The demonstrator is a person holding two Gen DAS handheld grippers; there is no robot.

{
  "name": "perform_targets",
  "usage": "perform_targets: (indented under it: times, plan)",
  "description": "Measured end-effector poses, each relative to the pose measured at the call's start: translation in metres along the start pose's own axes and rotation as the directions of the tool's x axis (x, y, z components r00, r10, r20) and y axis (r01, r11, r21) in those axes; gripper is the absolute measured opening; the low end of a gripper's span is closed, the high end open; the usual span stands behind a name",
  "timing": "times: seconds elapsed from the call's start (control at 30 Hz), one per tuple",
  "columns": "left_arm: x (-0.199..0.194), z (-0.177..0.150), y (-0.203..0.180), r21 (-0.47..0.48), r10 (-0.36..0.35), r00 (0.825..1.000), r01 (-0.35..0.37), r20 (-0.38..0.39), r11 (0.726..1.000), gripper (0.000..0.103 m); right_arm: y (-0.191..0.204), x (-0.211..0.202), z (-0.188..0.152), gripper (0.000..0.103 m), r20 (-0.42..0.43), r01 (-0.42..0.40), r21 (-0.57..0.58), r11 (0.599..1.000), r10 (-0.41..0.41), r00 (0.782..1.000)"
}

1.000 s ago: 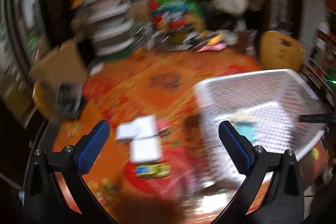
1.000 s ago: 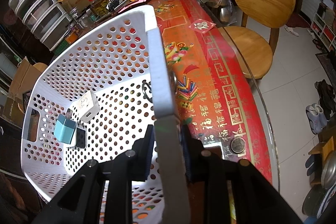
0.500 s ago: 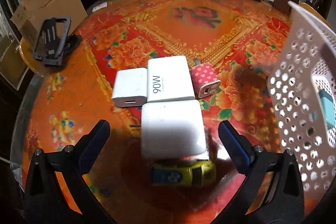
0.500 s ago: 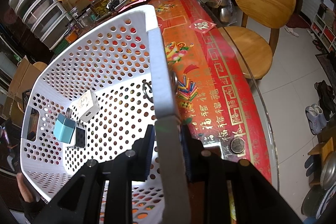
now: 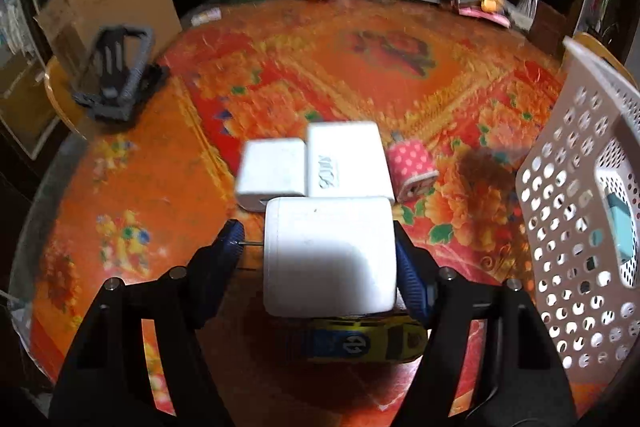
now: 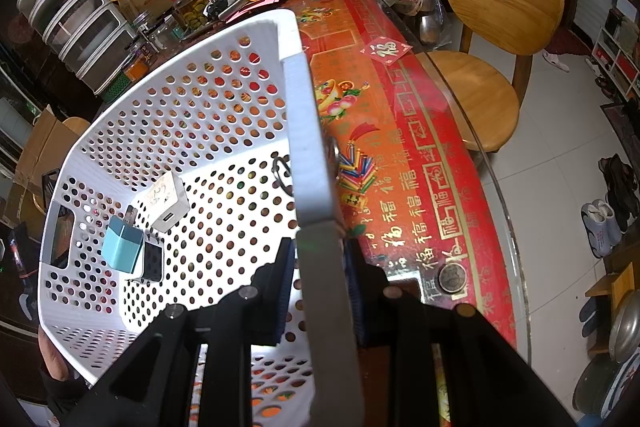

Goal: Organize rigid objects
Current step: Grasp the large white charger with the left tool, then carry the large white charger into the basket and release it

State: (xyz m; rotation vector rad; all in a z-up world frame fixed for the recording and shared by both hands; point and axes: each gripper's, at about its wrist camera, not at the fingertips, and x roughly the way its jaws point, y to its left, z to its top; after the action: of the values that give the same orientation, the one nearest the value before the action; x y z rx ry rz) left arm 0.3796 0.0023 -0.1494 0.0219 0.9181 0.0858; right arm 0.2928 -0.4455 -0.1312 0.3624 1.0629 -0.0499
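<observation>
In the left wrist view the left tongs [image 5: 320, 247] straddle a large white charger block [image 5: 328, 255] on the orange floral tabletop [image 5: 160, 187]; the right pad touches its side while a sliver of gap shows at the left pad, so they are released, not yet clenched on it. Just beyond it lie a smaller white charger [image 5: 272, 169] and a white 90W charger [image 5: 348, 161] side by side, with a pink polka-dot plug [image 5: 412, 169] just to their right; a yellow and blue toy car [image 5: 360, 343] sits under the block's near edge. The white perforated basket [image 5: 576, 187] stands at the right, something teal visible through its holes. Half a second ago these tongs were spread wide and farther back; they have since narrowed and come forward around the block. In the right wrist view the right tongs [image 6: 320, 283] are clenched on the basket's rim [image 6: 308, 147], exactly as before. Inside the basket [image 6: 120, 131] lie a white adapter [image 6: 166, 201], a teal cube charger [image 6: 122, 245] and a dark-faced charger [image 6: 152, 261] touching the teal one, all unmoved.
</observation>
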Motion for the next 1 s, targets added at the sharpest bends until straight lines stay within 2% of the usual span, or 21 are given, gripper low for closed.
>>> perform_targets:
  times: [0.2, 0.37, 0.47, 0.7, 1.0]
  plan:
    - [-0.031, 0.005, 0.014, -0.010, 0.039, 0.997, -0.038, 0.072, 0.999, 0.069, 0.001, 0.000, 0.000, 0.025, 0.000, 0.000, 0.002, 1.000, 0.000, 1.000]
    - [-0.066, 0.010, 0.021, -0.014, 0.077, 0.985, -0.076, 0.158, 0.997, 0.069, 0.001, 0.000, 0.000, 0.025, -0.001, 0.001, 0.000, 1.000, -0.001, 1.000]
    - [-0.082, 0.014, 0.026, -0.022, 0.064, 0.983, -0.061, 0.172, 0.998, 0.069, 0.001, 0.000, 0.000, 0.025, -0.001, 0.001, -0.001, 1.000, -0.001, 1.000]
    - [-0.122, 0.017, 0.030, -0.037, 0.056, 0.968, -0.048, 0.246, 0.998, 0.069, 0.001, 0.000, 0.000, 0.025, -0.001, 0.001, 0.000, 1.000, -0.001, 1.000]
    - [-0.182, 0.038, -0.003, 0.034, 0.011, 0.941, -0.024, 0.339, 0.999, 0.069, 0.001, 0.001, 0.001, 0.025, -0.006, 0.004, -0.003, 1.000, -0.004, 1.000]
